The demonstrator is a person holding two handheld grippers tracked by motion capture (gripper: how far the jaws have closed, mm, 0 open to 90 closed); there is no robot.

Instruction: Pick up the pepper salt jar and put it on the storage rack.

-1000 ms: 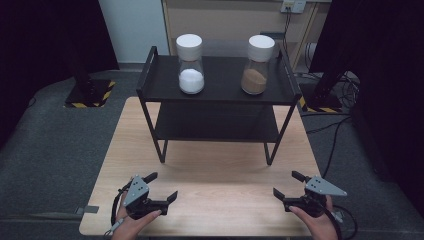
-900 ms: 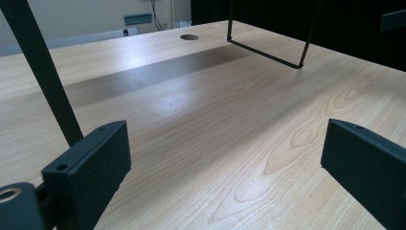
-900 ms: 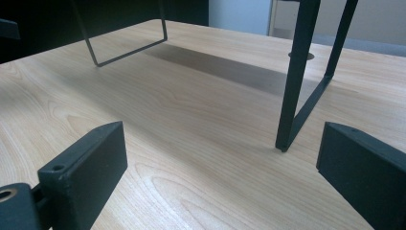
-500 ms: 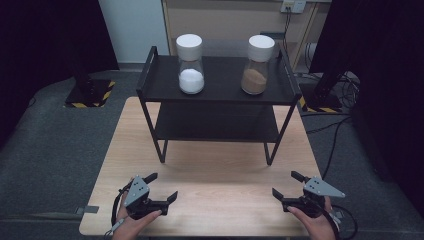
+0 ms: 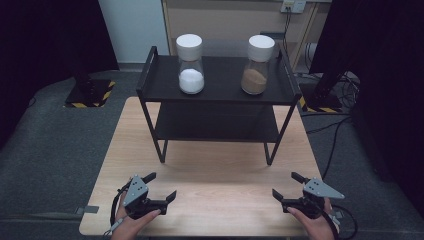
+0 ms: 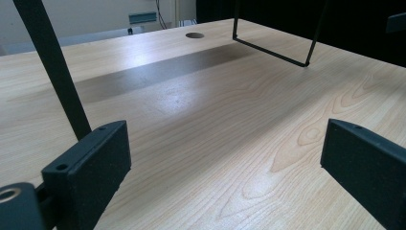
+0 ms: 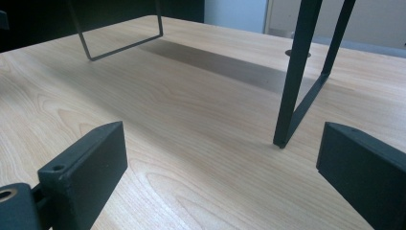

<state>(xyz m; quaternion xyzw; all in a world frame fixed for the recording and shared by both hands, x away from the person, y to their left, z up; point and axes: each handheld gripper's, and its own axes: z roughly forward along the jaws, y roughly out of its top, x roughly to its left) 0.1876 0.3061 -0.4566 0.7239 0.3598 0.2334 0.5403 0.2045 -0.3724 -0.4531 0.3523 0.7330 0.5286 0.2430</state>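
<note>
A black two-tier shelf rack (image 5: pixel 220 100) stands at the back of the wooden table (image 5: pixel 215 175). On its top shelf stand two white-lidded glass jars: one with white powder (image 5: pixel 190 64) at the left, one with brown powder (image 5: pixel 257 65) at the right. My left gripper (image 5: pixel 161 186) rests low at the table's front left, open, with nothing between its jaws. At the front right my right gripper (image 5: pixel 287 186) is open and empty too. The left gripper view has bare wood between the jaws and a rack leg (image 6: pixel 57 72) ahead. The right gripper view has a rack leg (image 7: pixel 294 76) just ahead.
The rack's lower shelf (image 5: pixel 215 125) is bare. A round cable hole (image 6: pixel 194 35) sits in the tabletop beyond the rack. Grey carpet surrounds the table, with cables (image 5: pixel 325 135) on the floor at the right and a hazard-striped stand base (image 5: pixel 90 92) at the left.
</note>
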